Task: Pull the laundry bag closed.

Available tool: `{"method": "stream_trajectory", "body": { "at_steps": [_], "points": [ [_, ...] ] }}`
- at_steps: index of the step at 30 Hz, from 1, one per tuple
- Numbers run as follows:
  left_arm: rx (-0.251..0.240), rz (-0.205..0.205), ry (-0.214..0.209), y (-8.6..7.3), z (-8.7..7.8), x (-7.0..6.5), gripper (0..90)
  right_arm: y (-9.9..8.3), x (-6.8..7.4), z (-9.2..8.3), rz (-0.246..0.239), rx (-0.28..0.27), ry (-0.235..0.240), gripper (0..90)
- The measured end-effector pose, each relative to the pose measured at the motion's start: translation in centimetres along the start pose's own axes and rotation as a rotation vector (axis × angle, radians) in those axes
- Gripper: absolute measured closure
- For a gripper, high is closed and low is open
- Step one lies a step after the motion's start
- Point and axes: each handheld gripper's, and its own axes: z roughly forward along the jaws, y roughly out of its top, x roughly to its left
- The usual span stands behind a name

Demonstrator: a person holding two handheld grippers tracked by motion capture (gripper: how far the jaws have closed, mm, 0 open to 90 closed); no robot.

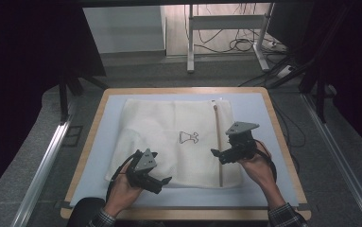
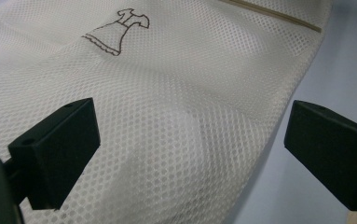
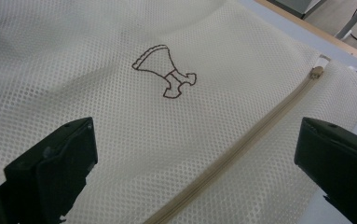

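High view: your left gripper (image 1: pixel 159 166) and right gripper (image 1: pixel 222 154), jaws spread and empty, hover over the mesh laundry bag (image 1: pixel 169 123) lying flat on the table (image 1: pixel 254 101); a careless pinch could snag its zipper (image 1: pixel 218 142).
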Motion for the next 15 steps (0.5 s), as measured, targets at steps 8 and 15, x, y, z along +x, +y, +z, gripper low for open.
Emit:
{"method": "stream_trajectory", "body": {
  "at_steps": [8, 15],
  "points": [
    [0.003, -0.002, 0.014, -0.3, -0.4, 0.1, 3.1, -0.7, 0.5, -0.6, -0.004, 0.003, 0.001, 0.0],
    [0.008, -0.004, 0.02, -0.5, -0.6, 0.2, 3.1, -1.4, 1.0, -1.3, 0.002, -0.007, 0.007, 0.0]
  ]
}}
